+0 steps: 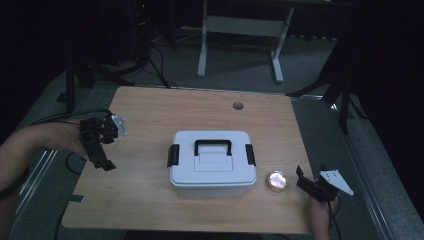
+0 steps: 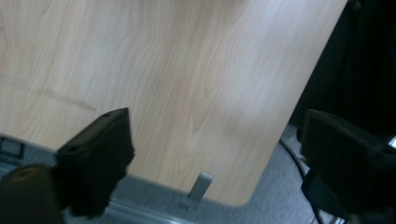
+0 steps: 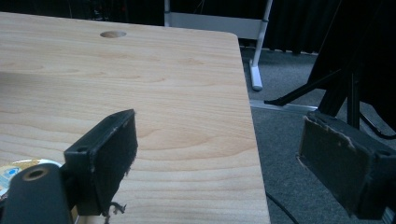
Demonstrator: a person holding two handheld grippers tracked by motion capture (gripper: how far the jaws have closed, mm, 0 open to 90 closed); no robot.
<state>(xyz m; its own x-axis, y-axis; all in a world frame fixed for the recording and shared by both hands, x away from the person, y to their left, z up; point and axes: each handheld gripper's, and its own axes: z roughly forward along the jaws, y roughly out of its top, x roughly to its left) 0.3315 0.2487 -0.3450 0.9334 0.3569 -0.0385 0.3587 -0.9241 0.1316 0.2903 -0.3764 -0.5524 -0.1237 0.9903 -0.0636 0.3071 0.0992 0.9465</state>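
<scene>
Centrally on the wooden table (image 1: 150,210) sits a grey storage box (image 1: 212,167), long axis crosswise. Right gripper (image 1: 306,184), jaws spread and empty, lies nearer, beyond a small round tin (image 1: 276,181); left gripper (image 1: 102,159), likewise released, stands farther off.

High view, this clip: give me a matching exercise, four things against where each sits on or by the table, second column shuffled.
Things:
1. storage box
2. round tin
3. left gripper
4. cable hole

Places:
A. over the table's left edge
B. far side of the table top
C. middle of the table
D. just right of the box, near the right gripper

Pairs: 1-C, 2-D, 3-A, 4-B
</scene>
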